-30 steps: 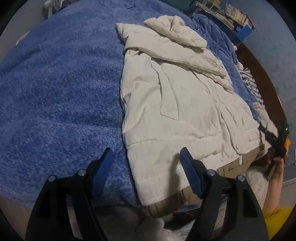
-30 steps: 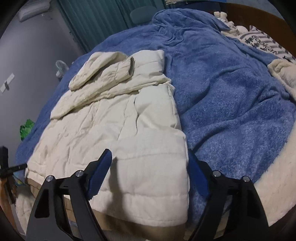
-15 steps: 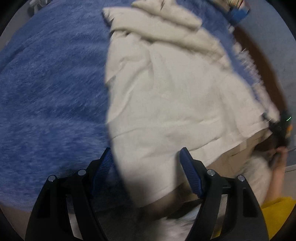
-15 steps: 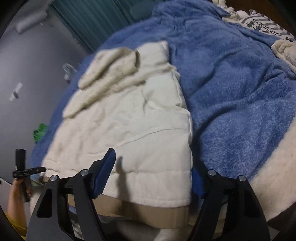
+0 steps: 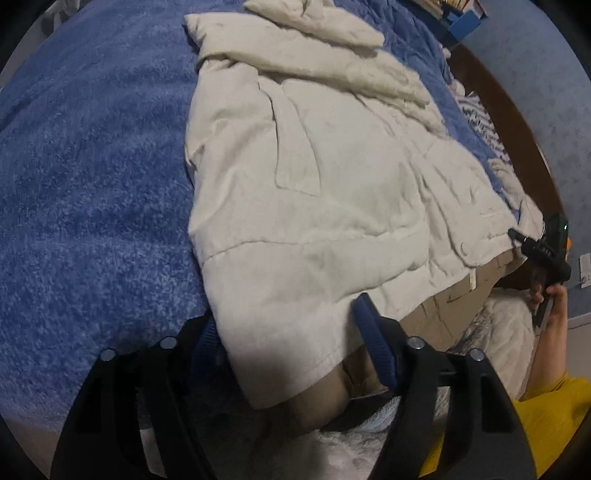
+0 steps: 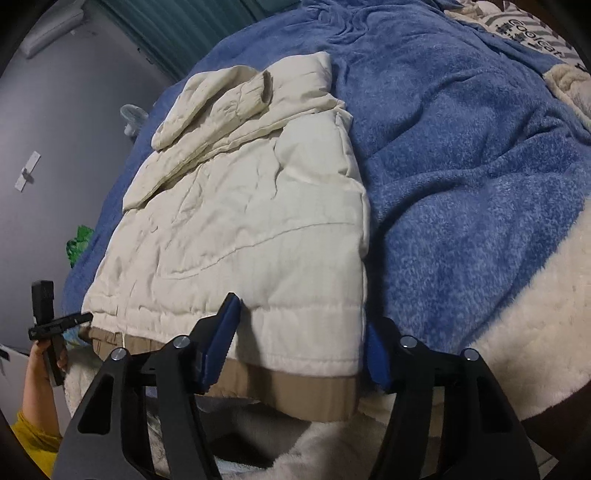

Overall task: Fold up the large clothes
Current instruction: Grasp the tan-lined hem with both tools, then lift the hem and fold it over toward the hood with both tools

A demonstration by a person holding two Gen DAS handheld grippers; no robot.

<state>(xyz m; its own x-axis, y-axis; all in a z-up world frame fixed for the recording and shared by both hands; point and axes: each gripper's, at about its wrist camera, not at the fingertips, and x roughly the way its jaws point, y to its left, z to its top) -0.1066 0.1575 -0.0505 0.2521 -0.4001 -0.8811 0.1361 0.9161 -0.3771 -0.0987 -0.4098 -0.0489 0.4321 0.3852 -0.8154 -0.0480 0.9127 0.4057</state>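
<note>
A cream quilted jacket [image 5: 332,177] with a tan lining lies flat on a blue fleece blanket [image 5: 81,192], its sleeves folded across the chest at the far end. It also shows in the right wrist view [image 6: 251,221]. My left gripper [image 5: 291,347] is open, its blue pads straddling the jacket's near left hem corner. My right gripper [image 6: 301,347] is open, its pads either side of the near right hem corner. Each gripper shows in the other's view, the right one [image 5: 543,251] and the left one [image 6: 51,321], hand-held at the far hem corner.
A white fluffy blanket [image 6: 535,325] hangs at the bed's near edge. A wooden bed frame [image 5: 517,122] curves along the right. A printed pillow [image 6: 524,29] lies far right. A blue shelf [image 5: 458,22] stands beyond the bed. Grey wall [image 6: 44,110] at left.
Both grippers have moved forward and down to the jacket's hem, so the hem corners now sit between the open pads. The jacket has not moved.
</note>
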